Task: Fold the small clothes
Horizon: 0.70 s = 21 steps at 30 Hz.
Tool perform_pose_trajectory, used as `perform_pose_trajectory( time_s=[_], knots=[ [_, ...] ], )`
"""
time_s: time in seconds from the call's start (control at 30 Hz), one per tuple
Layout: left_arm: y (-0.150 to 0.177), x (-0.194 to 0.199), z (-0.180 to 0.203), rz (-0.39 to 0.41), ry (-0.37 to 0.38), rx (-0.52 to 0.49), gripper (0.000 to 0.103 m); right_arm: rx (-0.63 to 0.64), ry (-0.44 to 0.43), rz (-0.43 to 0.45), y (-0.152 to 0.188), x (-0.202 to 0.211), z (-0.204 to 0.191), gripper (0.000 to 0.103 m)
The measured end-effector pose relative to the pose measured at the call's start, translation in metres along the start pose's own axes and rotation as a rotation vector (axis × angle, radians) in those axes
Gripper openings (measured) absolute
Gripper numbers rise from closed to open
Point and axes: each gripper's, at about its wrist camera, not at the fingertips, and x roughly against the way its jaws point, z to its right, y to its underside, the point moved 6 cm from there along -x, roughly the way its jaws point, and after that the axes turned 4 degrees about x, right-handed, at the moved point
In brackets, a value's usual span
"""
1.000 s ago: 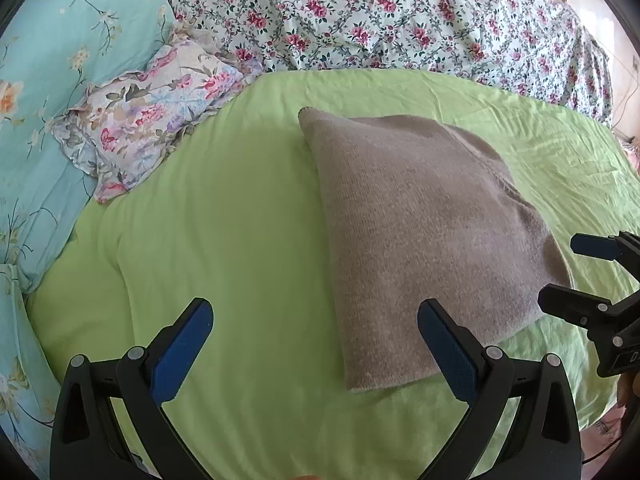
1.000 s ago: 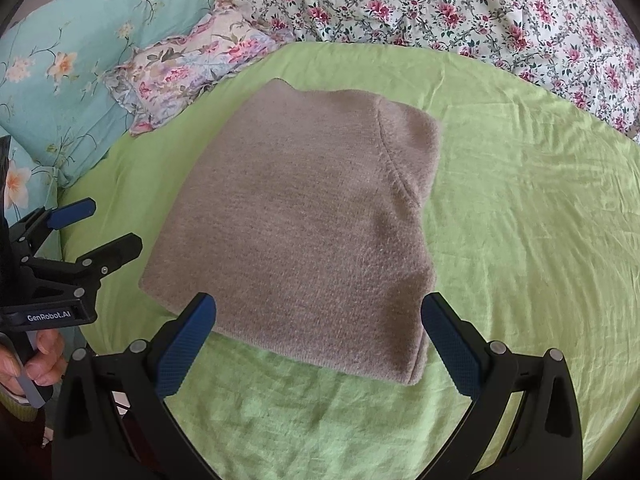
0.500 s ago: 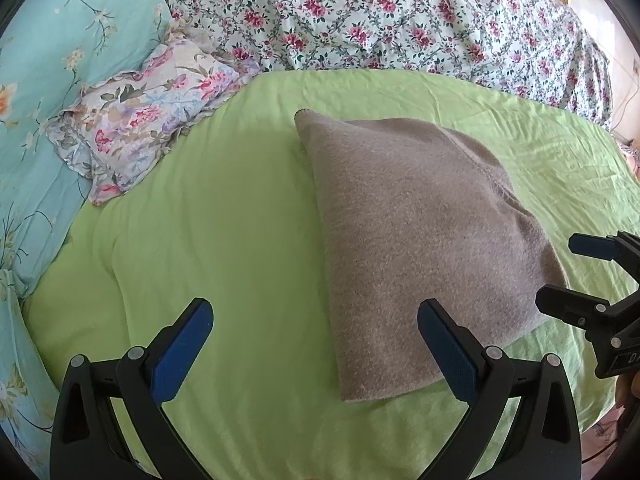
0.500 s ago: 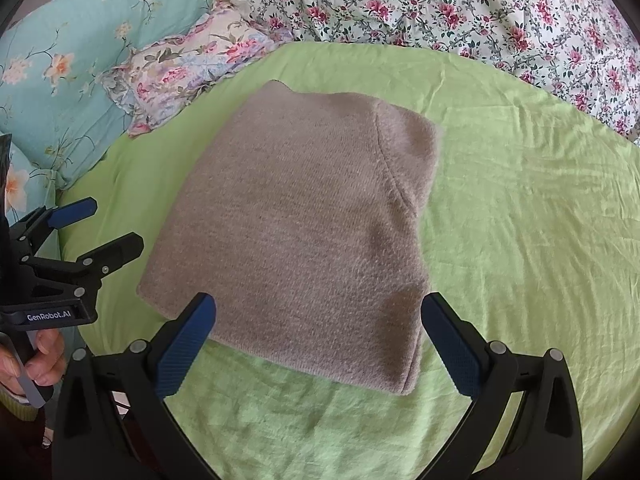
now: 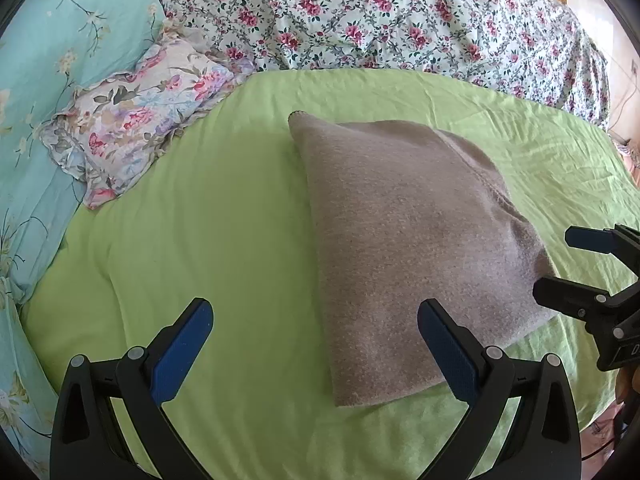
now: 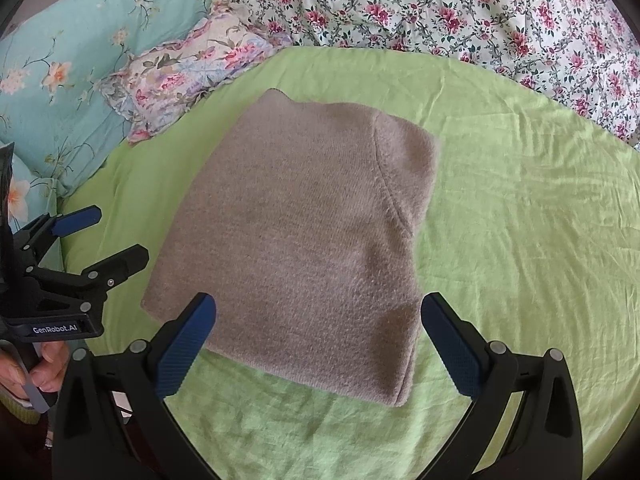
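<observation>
A folded taupe knit garment (image 5: 408, 240) (image 6: 304, 232) lies flat on the green sheet (image 5: 208, 220) (image 6: 520, 216). My left gripper (image 5: 314, 340) hovers open above the sheet at the garment's near left corner, nothing between its blue pads. My right gripper (image 6: 318, 336) is open too, held over the garment's near edge without touching it. Each gripper shows in the other's view: the right one (image 5: 560, 264) at the right edge, the left one (image 6: 108, 236) at the left, with a hand (image 6: 36, 368) on its handle.
A ruffled floral pillow (image 5: 136, 116) (image 6: 188, 76) and a turquoise flowered pillow (image 5: 60, 48) (image 6: 80, 60) lie at the left. A rose-print quilt (image 5: 380, 16) (image 6: 460, 12) covers the far side. The bed's near edge runs just below the grippers.
Both grippers have drawn back slightly toward the near edge of the bed. The garment has not moved and both grippers stay open.
</observation>
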Motion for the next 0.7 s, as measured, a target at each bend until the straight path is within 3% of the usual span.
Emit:
perform_pose_trajectory(
  time_s=[0.7],
  knots=[
    [-0.0025,0.0057,-0.0023,0.010,0.007,0.005,0.102,0.016,0.005,0.003,-0.0035,0.0054,-0.0051,0.102]
  ],
)
